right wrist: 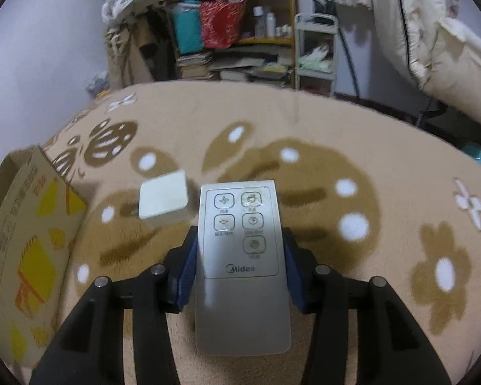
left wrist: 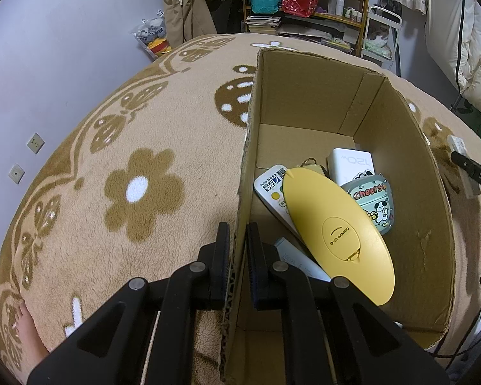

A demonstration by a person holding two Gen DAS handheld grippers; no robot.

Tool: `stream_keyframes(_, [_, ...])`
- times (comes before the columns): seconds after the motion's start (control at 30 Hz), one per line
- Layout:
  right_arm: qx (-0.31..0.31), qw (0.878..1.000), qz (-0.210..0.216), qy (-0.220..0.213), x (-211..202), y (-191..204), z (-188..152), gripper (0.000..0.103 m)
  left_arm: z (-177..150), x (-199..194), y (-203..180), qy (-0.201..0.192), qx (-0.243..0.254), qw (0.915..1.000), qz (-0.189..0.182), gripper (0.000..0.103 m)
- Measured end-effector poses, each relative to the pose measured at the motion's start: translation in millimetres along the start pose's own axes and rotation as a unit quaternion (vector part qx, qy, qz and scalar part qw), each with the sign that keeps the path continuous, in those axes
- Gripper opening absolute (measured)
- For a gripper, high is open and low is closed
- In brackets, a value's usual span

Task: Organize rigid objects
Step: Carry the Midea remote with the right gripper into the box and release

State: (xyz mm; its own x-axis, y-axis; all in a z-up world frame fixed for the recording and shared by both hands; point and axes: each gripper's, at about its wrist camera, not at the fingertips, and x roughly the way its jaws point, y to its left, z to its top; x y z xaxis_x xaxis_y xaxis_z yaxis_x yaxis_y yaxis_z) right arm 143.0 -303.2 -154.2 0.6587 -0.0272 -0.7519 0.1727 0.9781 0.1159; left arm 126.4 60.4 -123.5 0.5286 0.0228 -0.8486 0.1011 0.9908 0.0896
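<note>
My left gripper (left wrist: 237, 229) is shut on the near left wall of an open cardboard box (left wrist: 304, 96), one finger outside and one inside. In the box lie a yellow oval case (left wrist: 333, 234), a white remote (left wrist: 272, 192), a white charger (left wrist: 351, 166) and a green "Cheers" tin (left wrist: 373, 202). My right gripper (right wrist: 239, 240) is shut on a grey Midea remote (right wrist: 240, 256), held by its long sides a little above the rug. A white square block (right wrist: 163, 199) lies on the rug just beyond and left of it. The box (right wrist: 25, 240) stands at the left edge of the right wrist view.
A beige rug (left wrist: 144, 128) with brown flowers covers the floor. Cluttered shelves (right wrist: 240, 32) and a white cart (right wrist: 314, 51) stand at the far wall, bedding (right wrist: 458, 64) at the right. A bare foot (left wrist: 25, 324) rests on the rug at lower left.
</note>
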Motion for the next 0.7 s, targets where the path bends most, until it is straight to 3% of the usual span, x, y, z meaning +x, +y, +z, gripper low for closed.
stream_keyframes(0.13, [0.000,1.000,0.019,-0.008,-8.5,7.2,2.6,0.052,-0.2,-0.1,-0.4,0.000,0.002,1.0000,0.001,0.009])
stream_keyframes(0.27, [0.007,0.998,0.065,-0.019,-16.2,22.6,6.5,0.052,-0.7,-0.8,-1.7,-0.001,-0.001,1.0000,-0.002,0.009])
stream_keyframes(0.53, [-0.052,0.992,0.112,-0.040,-41.1,81.4,14.3,0.052,-1.3,-1.9,-3.5,-0.001,0.001,1.0000,-0.001,0.009])
stream_keyframes(0.7, [-0.083,0.980,0.173,-0.058,-70.3,126.2,18.9,0.052,-1.0,-1.9,-3.0,-0.001,0.001,1.0000,0.000,0.009])
